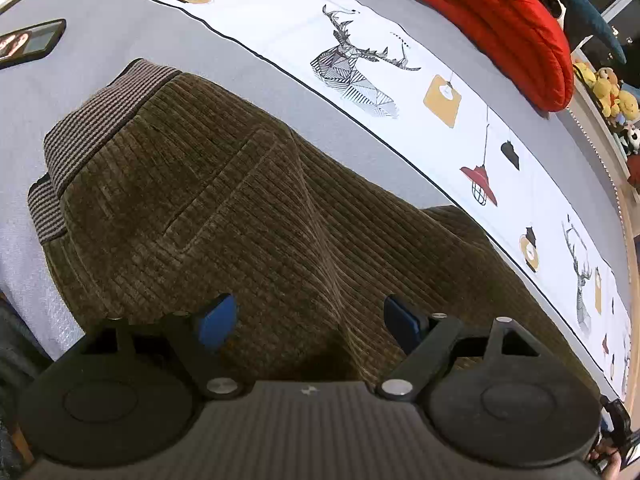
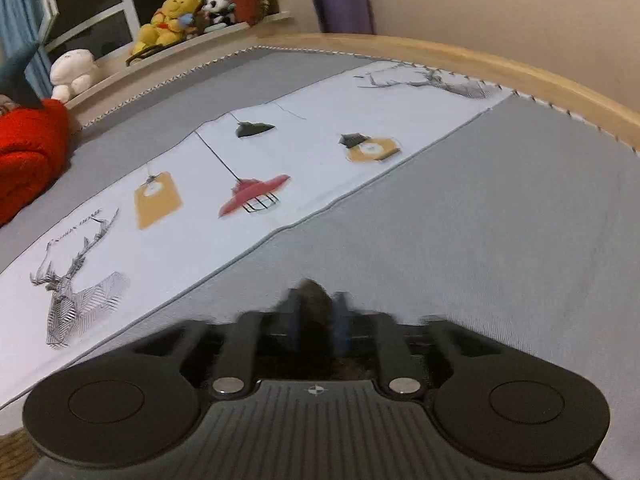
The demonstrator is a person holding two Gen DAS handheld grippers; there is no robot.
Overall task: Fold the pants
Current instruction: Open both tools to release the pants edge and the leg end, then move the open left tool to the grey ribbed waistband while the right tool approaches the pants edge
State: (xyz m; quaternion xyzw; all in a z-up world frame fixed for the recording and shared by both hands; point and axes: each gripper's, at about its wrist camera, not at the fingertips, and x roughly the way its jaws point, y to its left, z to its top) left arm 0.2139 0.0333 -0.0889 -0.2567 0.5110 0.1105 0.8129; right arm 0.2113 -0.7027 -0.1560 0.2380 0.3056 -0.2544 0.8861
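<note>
Home bedrm: bed [image 2: 500, 216], plush toys [image 2: 170, 18] on sill.

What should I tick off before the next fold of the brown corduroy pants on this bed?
1. Left claw free of fabric: ok, its blue pads stand wide apart above the pants, nothing between them.
2. Right claw has a hold: cannot tell; brown fabric sits between its pads, but the picture is blurred.
3. Waistband lying flat: ok, it rests on the grey sheet.
4. Pants smooth: not ok, a raised ridge runs down the middle.
5. Phone clear of the pants: ok, it lies apart, beyond the waistband.
6. Leg ends aligned: cannot tell, out of view.
</note>
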